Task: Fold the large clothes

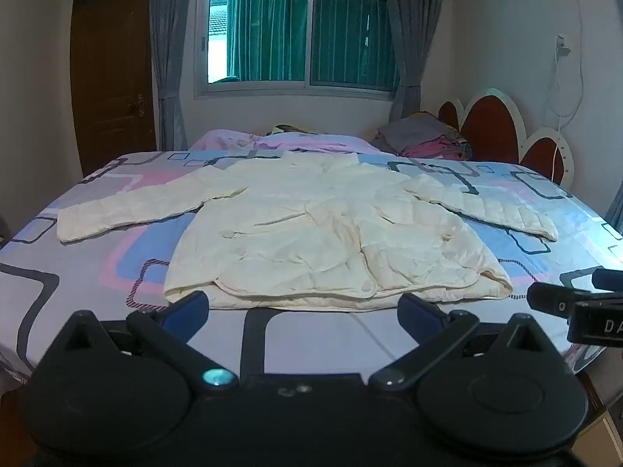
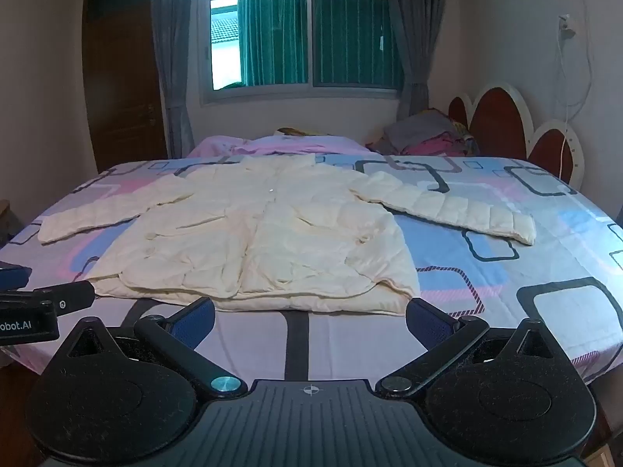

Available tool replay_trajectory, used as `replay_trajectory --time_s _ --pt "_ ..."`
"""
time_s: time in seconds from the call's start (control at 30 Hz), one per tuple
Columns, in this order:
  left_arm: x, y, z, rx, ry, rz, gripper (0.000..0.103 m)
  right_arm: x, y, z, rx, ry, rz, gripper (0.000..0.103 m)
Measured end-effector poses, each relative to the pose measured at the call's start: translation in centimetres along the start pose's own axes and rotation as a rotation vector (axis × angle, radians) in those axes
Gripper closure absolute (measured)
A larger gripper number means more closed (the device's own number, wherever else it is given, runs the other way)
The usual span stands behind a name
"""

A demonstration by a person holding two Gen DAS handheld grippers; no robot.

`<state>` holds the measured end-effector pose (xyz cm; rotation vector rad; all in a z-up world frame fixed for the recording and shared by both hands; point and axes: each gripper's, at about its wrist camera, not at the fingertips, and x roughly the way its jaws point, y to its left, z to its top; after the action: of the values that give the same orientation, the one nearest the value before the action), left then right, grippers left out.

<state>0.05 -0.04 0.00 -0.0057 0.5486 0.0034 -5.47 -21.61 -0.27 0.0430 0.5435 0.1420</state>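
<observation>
I hold my left tongs (image 1: 303, 307) and right tongs (image 2: 309, 315) apart and empty, short of the hem, so either can take an edge. The cream jacket (image 1: 311, 233) lies flat on the bed (image 1: 70, 272), sleeves spread for folding. The right view shows its right sleeve (image 2: 459, 208) more fully; the left view shows its left sleeve (image 1: 128, 210).

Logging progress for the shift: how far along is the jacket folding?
Done: the cream jacket lies flat on the bed, sleeves spread out. In hand: nothing; the left hand-held gripper and right hand-held gripper are both open, short of the hem. Left: every fold.
</observation>
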Motion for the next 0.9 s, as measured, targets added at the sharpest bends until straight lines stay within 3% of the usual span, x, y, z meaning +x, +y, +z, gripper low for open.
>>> replay_trajectory --time_s 0.9 --pt "-0.1 0.26 0.37 -0.008 -0.016 -0.014 0.0 0.18 0.19 0.26 0.001 -0.001 0.002 0.0"
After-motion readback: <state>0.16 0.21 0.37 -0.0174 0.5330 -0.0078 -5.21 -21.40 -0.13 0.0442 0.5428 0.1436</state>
